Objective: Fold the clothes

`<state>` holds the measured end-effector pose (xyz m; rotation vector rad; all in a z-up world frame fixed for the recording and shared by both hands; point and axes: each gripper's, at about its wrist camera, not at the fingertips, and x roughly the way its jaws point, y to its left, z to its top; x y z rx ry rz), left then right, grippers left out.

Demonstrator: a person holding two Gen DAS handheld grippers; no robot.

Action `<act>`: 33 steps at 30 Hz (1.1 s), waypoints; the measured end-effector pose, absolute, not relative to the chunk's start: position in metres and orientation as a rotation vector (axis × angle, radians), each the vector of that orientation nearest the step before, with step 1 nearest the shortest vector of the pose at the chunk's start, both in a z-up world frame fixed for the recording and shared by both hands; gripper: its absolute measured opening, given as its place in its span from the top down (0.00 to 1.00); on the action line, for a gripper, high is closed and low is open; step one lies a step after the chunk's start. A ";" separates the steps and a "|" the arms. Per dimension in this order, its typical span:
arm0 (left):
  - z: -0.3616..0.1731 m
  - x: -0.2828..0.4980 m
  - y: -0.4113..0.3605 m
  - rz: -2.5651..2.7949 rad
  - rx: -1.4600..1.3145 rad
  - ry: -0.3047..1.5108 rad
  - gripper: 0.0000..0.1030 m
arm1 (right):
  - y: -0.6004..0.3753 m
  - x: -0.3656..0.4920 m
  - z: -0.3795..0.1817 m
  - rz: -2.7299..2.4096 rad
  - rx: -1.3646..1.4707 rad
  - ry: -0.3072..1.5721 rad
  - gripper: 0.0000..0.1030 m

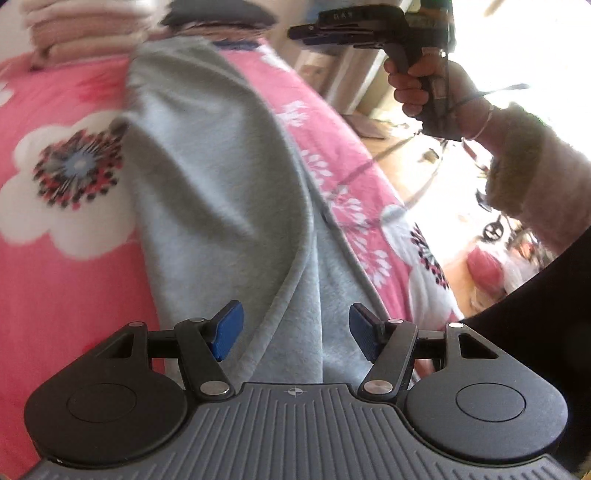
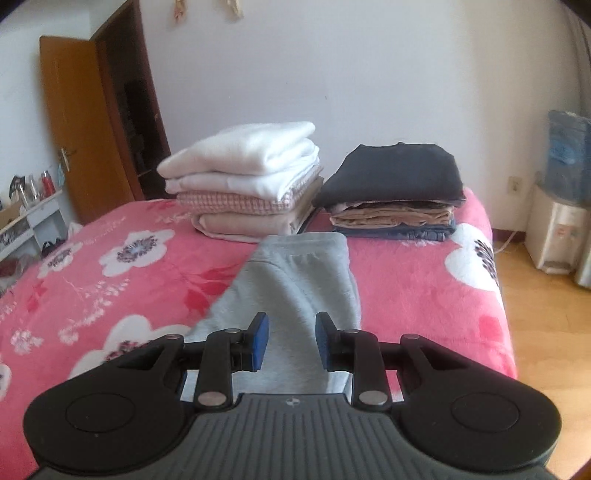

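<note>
Grey sweatpants (image 1: 221,166) lie lengthwise on the pink flowered bedspread (image 1: 55,277), loosely folded with long creases. My left gripper (image 1: 295,314) hovers over their near end, its blue pads wide apart and nothing pressed between them. In the right wrist view the same sweatpants (image 2: 295,273) stretch away toward two stacks of folded clothes. My right gripper (image 2: 291,321) is raised above them, jaws partly apart and empty. The left wrist view shows that right gripper (image 1: 295,33) high at the top right, held by a person's hand (image 1: 413,88).
A stack of white and beige folded clothes (image 2: 247,181) and a dark-topped stack (image 2: 395,188) stand at the bed's far end. The bed's right edge (image 2: 504,314) drops to a wooden floor. A water dispenser (image 2: 554,229) is at right, a wooden door (image 2: 85,125) at left.
</note>
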<state>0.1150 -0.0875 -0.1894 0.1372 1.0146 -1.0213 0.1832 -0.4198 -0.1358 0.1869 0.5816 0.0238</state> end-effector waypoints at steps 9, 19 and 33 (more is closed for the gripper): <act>-0.196 0.129 -0.088 -1.184 0.083 0.910 0.39 | -0.370 0.104 -0.095 -0.247 0.204 0.681 0.71; -0.202 0.134 -0.074 -1.230 -0.106 1.080 0.38 | -0.330 0.006 -0.039 -0.681 0.444 0.628 0.71; -0.171 0.051 -0.054 -1.381 0.094 0.781 0.36 | -0.315 -0.016 -0.009 -0.578 0.580 0.714 0.68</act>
